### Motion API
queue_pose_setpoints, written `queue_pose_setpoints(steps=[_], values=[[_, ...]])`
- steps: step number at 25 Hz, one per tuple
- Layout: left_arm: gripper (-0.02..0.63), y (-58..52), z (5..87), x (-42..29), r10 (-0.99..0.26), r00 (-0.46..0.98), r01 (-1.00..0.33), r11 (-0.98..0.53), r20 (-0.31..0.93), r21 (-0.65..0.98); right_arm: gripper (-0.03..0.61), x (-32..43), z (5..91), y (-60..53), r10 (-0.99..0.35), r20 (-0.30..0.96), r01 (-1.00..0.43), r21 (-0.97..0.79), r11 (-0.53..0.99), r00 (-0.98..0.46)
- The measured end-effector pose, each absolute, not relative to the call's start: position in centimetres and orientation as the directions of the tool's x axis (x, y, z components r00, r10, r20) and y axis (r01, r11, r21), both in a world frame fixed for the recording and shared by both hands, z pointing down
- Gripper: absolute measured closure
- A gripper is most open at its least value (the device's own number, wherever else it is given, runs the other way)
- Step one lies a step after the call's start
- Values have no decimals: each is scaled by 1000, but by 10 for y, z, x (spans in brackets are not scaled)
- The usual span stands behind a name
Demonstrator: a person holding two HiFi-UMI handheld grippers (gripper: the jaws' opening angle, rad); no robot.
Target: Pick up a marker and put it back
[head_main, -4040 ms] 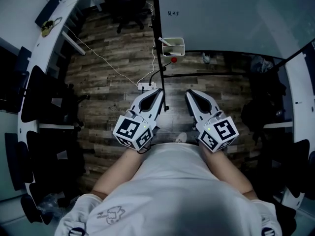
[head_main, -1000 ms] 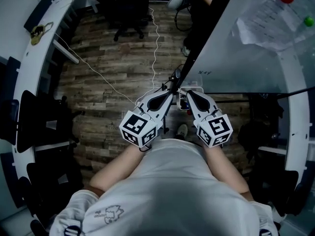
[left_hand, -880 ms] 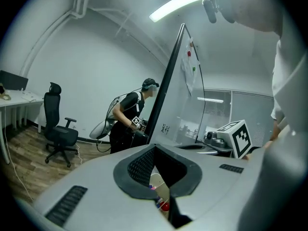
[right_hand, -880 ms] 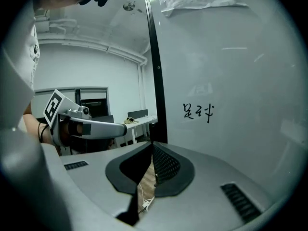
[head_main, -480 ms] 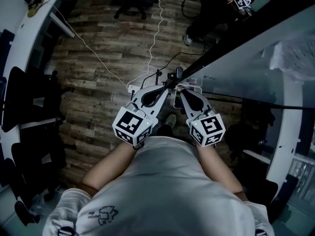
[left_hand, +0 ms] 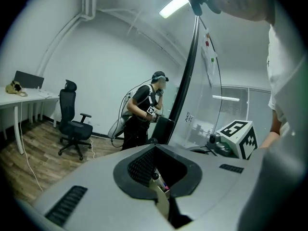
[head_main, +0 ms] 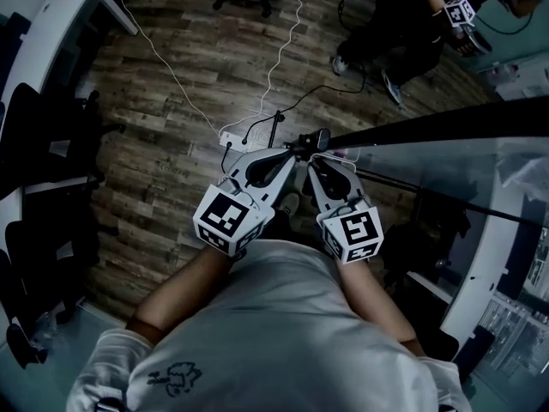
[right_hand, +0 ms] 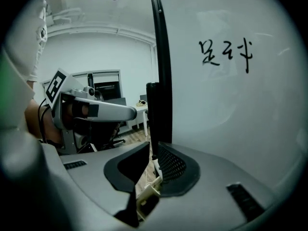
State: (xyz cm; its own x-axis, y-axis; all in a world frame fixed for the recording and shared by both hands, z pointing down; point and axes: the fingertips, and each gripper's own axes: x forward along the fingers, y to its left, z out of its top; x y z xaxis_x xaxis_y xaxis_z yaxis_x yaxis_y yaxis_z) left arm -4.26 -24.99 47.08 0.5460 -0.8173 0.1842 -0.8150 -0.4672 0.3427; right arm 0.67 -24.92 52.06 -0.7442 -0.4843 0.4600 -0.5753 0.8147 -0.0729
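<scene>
The marker (left_hand: 155, 178) in the tray (left_hand: 162, 202) is likely light, stiff and slick; pinch its barrel just above the tray. The left gripper (left_hand: 155, 146) is pressed together, the right gripper (right_hand: 154, 143) barely parted; both are empty.

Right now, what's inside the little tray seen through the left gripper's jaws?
A black marker cap pokes out of the tray, with pink and blue bits beside it. The left gripper covers the rest.
</scene>
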Motion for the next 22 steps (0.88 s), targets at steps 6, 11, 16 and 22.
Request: queue_pose_setpoints(steps=[6,11,16,22], values=[[609,-251,483,-47,-842,504,-834,-416,194,363,514,4,539,-246,-429,513,-524,-47,850,-743],[609,-253,493,-48,-848,491,-834,-392,200,388,500,1,548,-247,-411,544,-483,13,875,-731],[609,-255,498,-51,-858,469,-838,-358,209,411,492,0,554,-249,-398,574,-436,79,897,-715],[609,-255,502,-56,-864,459,-835,-340,208,432,492,-4,561,-251,-386,598,-405,110,908,-703]])
